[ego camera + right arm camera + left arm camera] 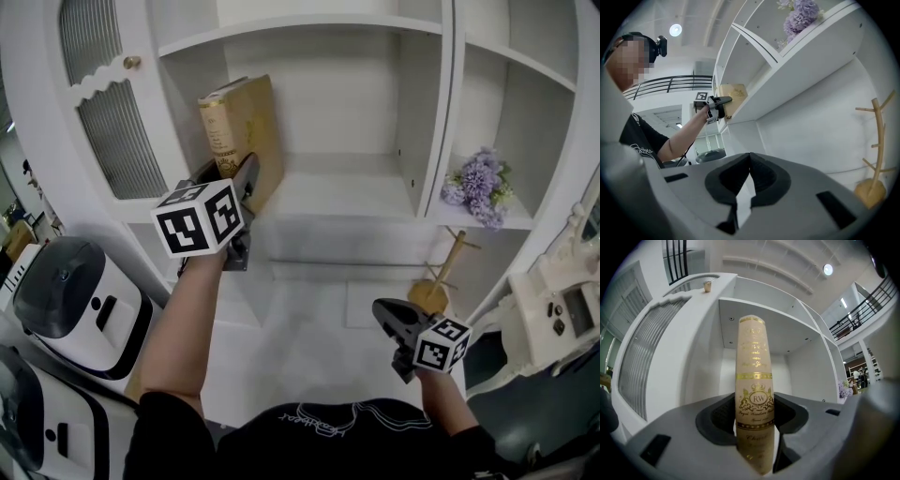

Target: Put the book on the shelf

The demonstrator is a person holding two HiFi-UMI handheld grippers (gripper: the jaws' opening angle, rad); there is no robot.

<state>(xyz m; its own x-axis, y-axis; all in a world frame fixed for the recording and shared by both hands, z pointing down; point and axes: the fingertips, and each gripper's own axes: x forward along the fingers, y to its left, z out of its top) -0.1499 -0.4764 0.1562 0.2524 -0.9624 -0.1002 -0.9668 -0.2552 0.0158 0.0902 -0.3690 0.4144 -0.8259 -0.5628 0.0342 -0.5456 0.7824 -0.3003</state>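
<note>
A tan hardback book point(242, 127) with gold print on its spine stands upright at the left end of the white shelf point(347, 202), close to the compartment's left wall. My left gripper point(246, 180) is shut on its lower part; in the left gripper view the spine point(753, 376) rises between both pads. My right gripper point(386, 314) hangs low in front of the cabinet, shut with nothing between its pads point(761, 173). In the right gripper view the book point(734, 95) and the left gripper point(723, 100) show far off at the shelf's edge.
Purple flowers point(478, 186) sit in the right compartment. A wooden peg stand point(441, 272) stands below them. A ribbed-glass cabinet door point(108, 122) hangs open at the left. White appliances point(80, 300) sit at the lower left, and a white machine point(553, 314) at the right.
</note>
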